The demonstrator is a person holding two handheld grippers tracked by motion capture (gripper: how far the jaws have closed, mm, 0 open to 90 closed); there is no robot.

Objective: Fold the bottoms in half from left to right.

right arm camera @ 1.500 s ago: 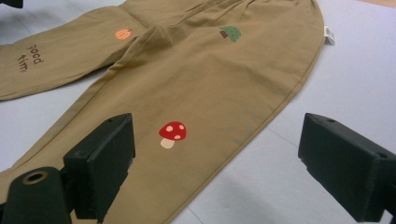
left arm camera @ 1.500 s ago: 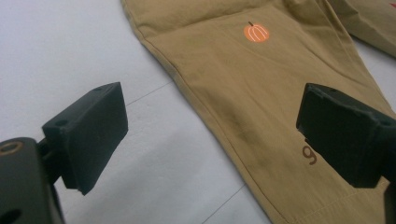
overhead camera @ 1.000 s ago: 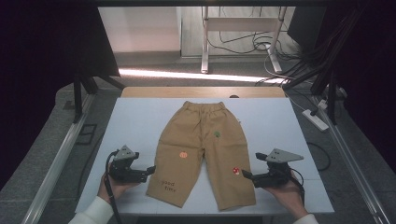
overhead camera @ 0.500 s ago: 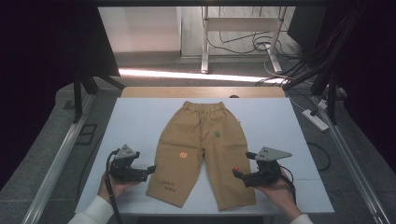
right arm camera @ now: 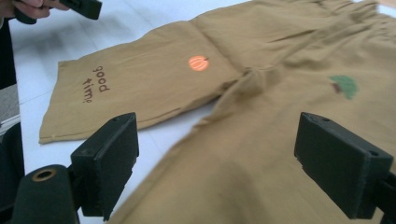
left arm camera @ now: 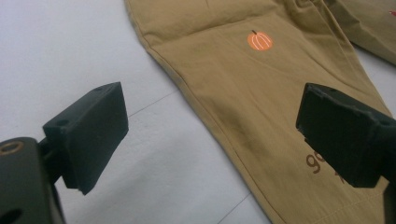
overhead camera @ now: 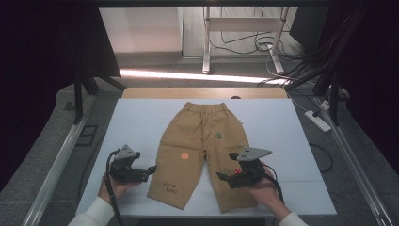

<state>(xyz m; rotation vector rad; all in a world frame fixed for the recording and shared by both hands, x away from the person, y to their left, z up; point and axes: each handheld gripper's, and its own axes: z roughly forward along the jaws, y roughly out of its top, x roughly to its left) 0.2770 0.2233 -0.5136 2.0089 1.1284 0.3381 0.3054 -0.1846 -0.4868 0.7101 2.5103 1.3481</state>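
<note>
One pair of tan trousers (overhead camera: 202, 150) lies flat on the white table (overhead camera: 136, 127), waistband at the far side, both legs running back toward us. We see a small orange pumpkin (left arm camera: 259, 41) and the brown words "good time" (right arm camera: 95, 83) on one leg, a green tree patch (right arm camera: 344, 86) on the other. Nothing stands between either gripper and the cloth.

Our left gripper (overhead camera: 151, 169) sits just beside that lettered leg's outer edge, jaws spread wide and holding nothing; the edge runs between them. Our right gripper (overhead camera: 222, 176) hovers over the other leg, jaws equally wide apart, empty, cloth lying beneath and ahead of them.
</note>
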